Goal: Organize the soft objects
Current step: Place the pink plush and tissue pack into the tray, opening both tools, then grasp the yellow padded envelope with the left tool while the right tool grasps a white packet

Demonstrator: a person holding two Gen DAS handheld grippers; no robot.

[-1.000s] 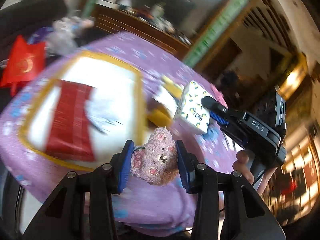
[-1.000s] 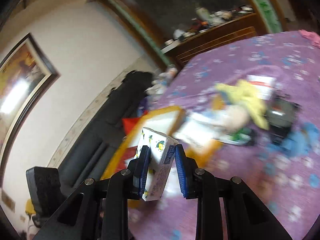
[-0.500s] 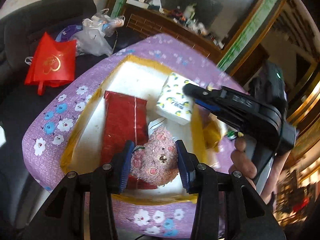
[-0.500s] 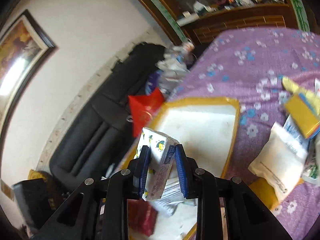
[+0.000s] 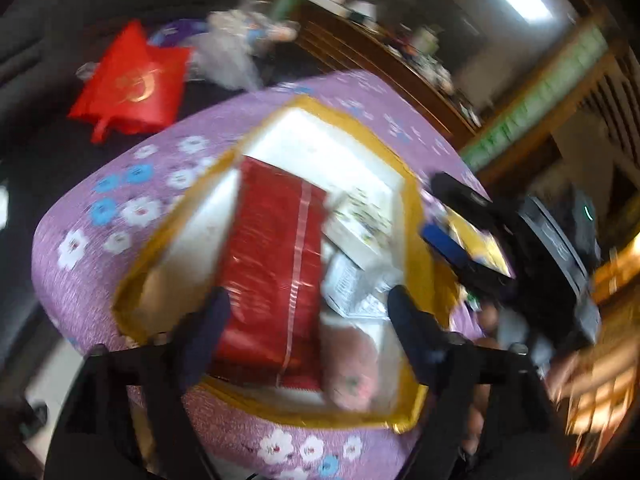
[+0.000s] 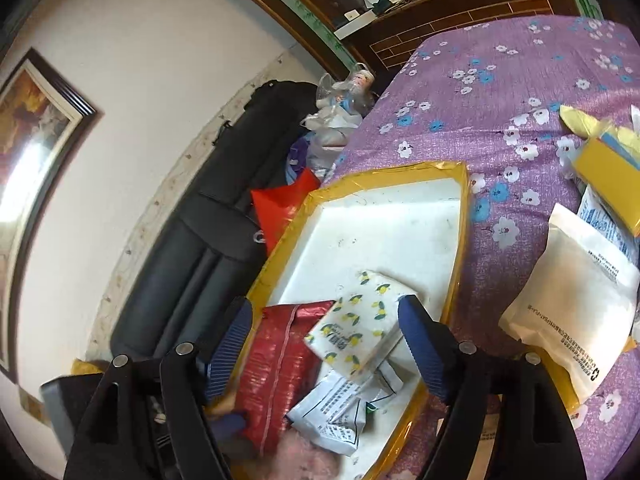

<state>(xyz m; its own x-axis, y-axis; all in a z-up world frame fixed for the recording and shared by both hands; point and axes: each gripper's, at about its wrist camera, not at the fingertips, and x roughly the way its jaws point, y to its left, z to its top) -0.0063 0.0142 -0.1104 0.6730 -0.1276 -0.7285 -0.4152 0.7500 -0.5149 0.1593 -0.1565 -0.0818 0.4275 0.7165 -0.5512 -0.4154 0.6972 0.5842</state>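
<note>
Purple floral tablecloth covers the table; on it sits a yellow-rimmed white tray, its rim also seen in the left wrist view. Black sofa runs along the wall beside the table w/ a red bag on it.

In the tray: long red foil pack lies lengthwise, lemon-print tissue pack leans on its far end and on a crumpled white printed pouch. Pink plush bear lies at the near corner of the tray, just beside the red pack; blurred in the left wrist view.

Left gripper hangs over the near end of the tray, angled down, jaws wide apart, nothing between them; bear below, not gripped. Right gripper comes in from the opposite side, low over the tray, jaws spread w/ the tissue pack lying loose between them, resting on the tray contents. Its body shows at the right of the left wrist view, person's hand under it (blurred).

Outside the tray on the cloth: white sealed pouch, yellow packs further off.
</note>
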